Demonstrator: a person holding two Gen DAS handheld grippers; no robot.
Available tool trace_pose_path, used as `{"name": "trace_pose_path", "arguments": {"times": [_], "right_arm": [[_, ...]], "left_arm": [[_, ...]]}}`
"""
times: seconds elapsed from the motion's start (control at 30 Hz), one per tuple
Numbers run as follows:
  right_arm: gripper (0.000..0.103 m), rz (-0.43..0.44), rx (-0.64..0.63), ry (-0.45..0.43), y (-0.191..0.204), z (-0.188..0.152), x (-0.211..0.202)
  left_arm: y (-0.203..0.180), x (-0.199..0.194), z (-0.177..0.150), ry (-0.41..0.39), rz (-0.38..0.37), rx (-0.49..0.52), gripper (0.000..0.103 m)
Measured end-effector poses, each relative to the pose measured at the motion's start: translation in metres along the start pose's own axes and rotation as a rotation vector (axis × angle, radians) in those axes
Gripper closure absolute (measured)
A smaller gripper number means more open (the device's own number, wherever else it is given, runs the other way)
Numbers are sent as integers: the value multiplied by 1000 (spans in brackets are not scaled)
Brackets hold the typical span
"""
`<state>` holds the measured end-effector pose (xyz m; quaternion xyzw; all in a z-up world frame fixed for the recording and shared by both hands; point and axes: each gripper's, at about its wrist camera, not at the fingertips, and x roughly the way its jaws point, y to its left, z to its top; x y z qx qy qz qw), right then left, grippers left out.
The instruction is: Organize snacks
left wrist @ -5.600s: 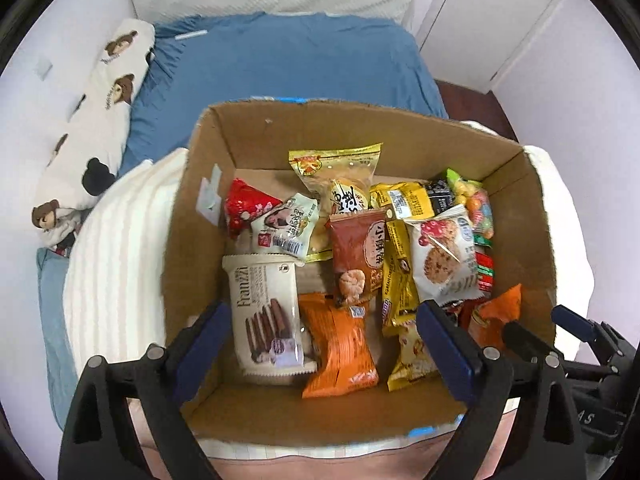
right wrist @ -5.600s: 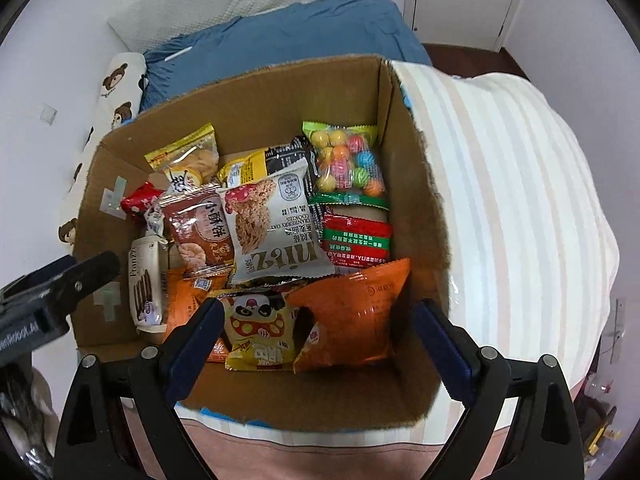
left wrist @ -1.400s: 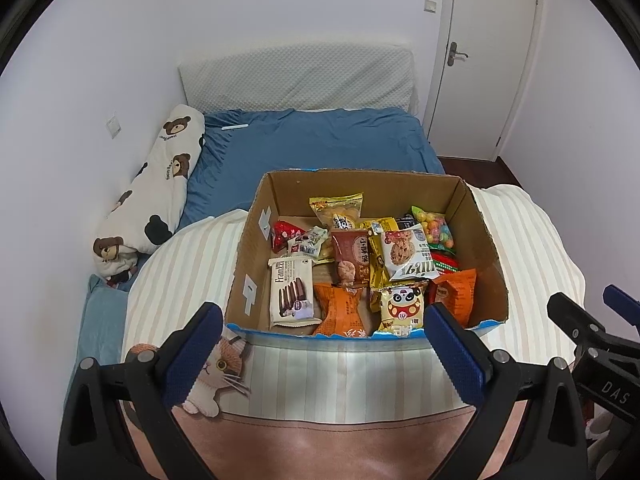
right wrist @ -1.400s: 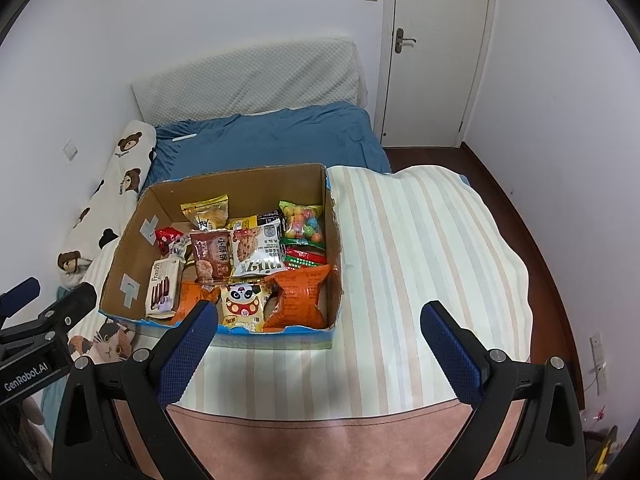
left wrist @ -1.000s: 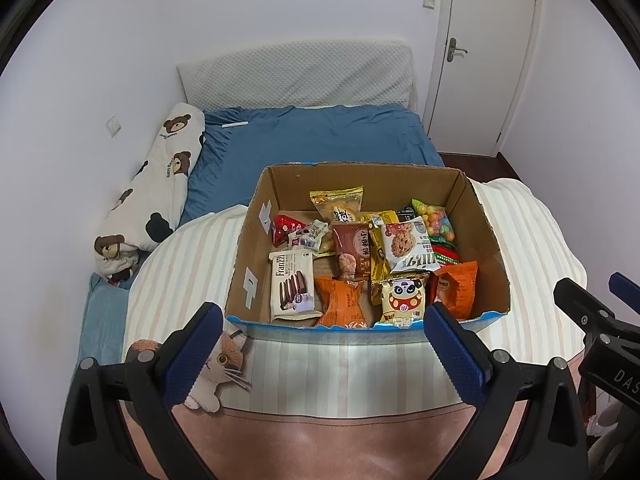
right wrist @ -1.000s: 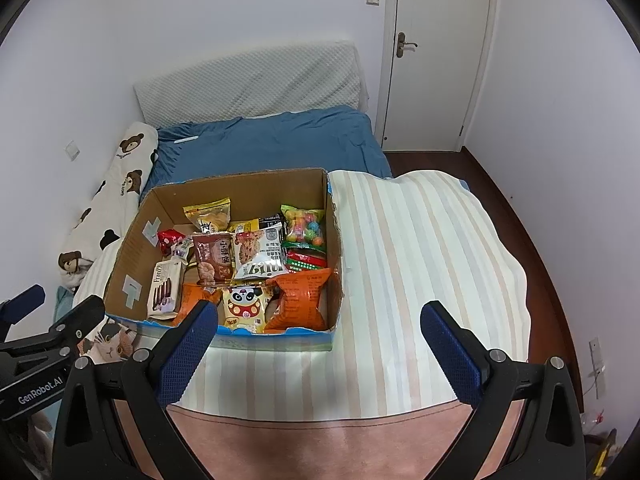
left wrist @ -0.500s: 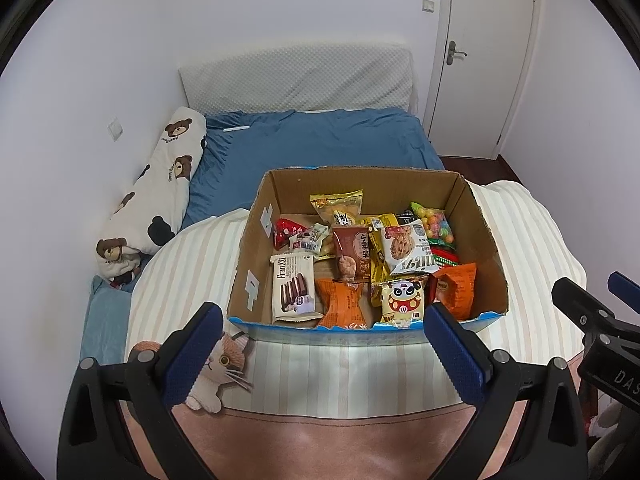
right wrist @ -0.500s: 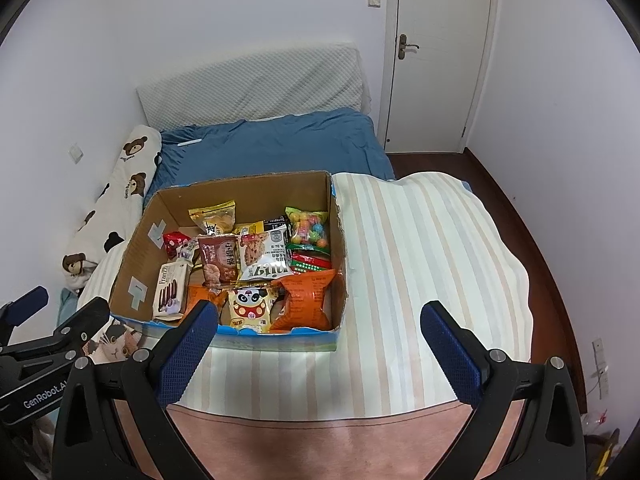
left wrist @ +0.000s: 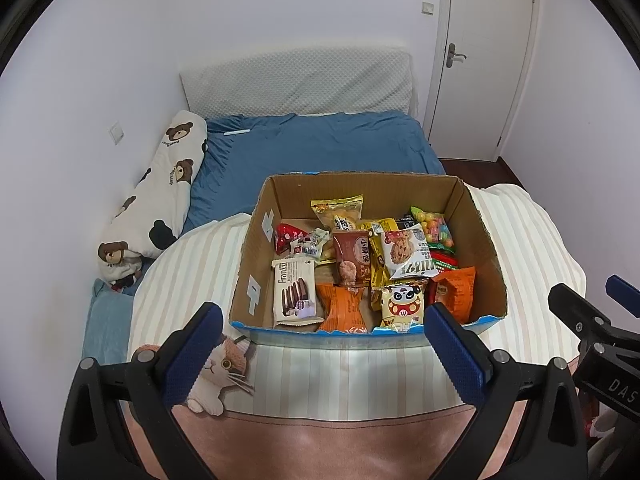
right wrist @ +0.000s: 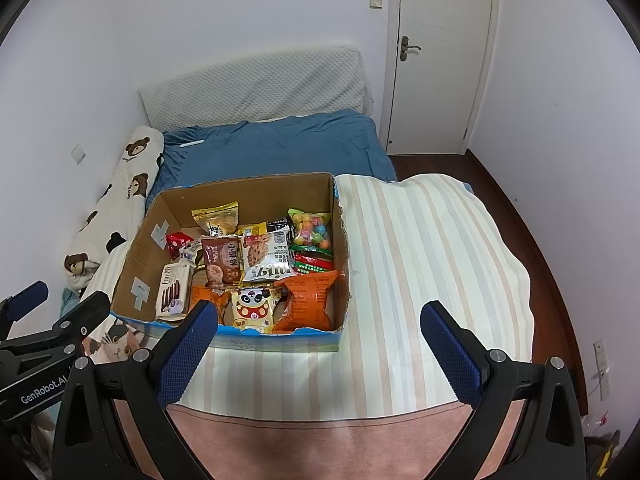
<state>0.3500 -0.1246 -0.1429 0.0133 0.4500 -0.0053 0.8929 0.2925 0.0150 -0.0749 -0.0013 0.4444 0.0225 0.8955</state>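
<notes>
You are holding the left gripper with its jaws spread wide and nothing between them; in the left wrist view the blue pads are framing the lower centre of the frame. The right gripper is likewise spread and gripping nothing.

Directly ahead of the left jaws, at frame centre, the cardboard box is sitting on the striped blanket, its long axis running left to right across the frame. The snacks are lying inside it. The nearest row, against the box's lower wall, is reading from left to right: Franzzi wafer pack, orange packet, panda packet and a second orange packet (this last one standing on edge). Further up the frame the cookie bag is overlapping its neighbours.

In the right wrist view the box is lying left of centre, so only the left pad is lining up with it. Judgement: the left gripper is the better aligned for the near row, while the right is nearer the candy bag at the box's right wall.

Both grippers are hovering level, apart from the box, pointing forward and downward.
</notes>
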Motion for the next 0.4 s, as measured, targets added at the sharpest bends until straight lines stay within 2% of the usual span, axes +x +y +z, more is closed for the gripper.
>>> {"name": "trace_pose_path", "arguments": {"times": [0.4], "right_arm": [[0,3,-3,5,-3,2,3]], "left_arm": [[-1,-2,3,-15,-1,2,0]]}}
